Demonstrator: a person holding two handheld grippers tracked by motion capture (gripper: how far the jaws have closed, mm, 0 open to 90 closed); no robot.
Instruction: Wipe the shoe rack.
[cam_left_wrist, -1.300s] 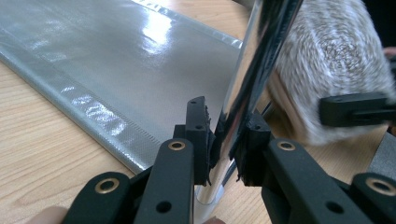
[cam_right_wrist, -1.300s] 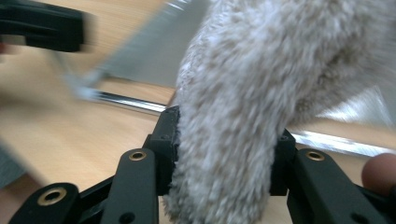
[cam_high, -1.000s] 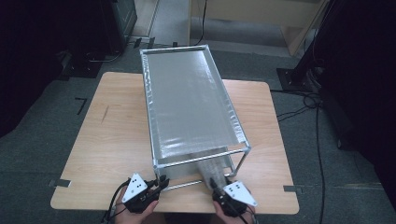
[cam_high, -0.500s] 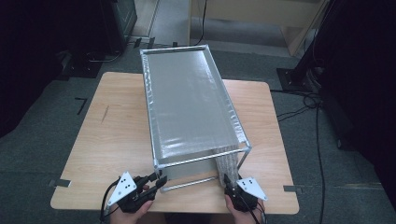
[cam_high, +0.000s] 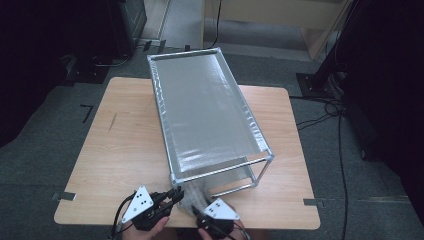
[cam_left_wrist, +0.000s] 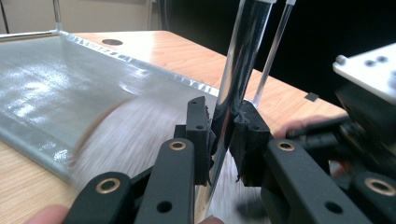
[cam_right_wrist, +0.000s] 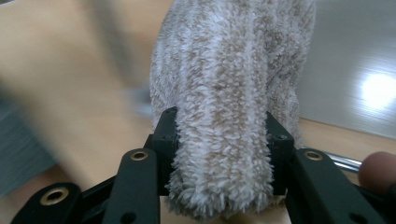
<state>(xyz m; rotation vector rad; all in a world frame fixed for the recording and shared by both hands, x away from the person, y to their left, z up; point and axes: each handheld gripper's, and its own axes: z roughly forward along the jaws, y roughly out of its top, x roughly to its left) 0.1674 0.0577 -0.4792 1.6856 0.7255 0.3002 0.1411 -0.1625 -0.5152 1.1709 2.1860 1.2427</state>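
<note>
A metal-tube rack (cam_high: 220, 170) with a grey sheet stretched over its top stands on the wooden table (cam_high: 125, 150). My left gripper (cam_high: 174, 196) is at the rack's near left corner. In the left gripper view its jaws (cam_left_wrist: 223, 112) have just closed and are shut on the shiny upright corner post (cam_left_wrist: 243, 51). A fluffy beige and white towel (cam_high: 194, 196) lies at the table's front edge by that corner. My right gripper (cam_high: 200, 216) is shut on the towel (cam_right_wrist: 224, 84), which bulges between its pads (cam_right_wrist: 219, 126).
The rack's grey sheet (cam_left_wrist: 56, 88) fills the middle of the table, and its lower bar (cam_high: 235, 190) runs near the front edge. Bare tabletop lies to the left. Dark floor with cables (cam_high: 320, 120) surrounds the table. A fingertip (cam_right_wrist: 379, 170) shows beside the right jaw.
My right gripper has swung left along the front edge with the towel, from the rack's near right corner to beside the left gripper. The left gripper stays at the corner post.
</note>
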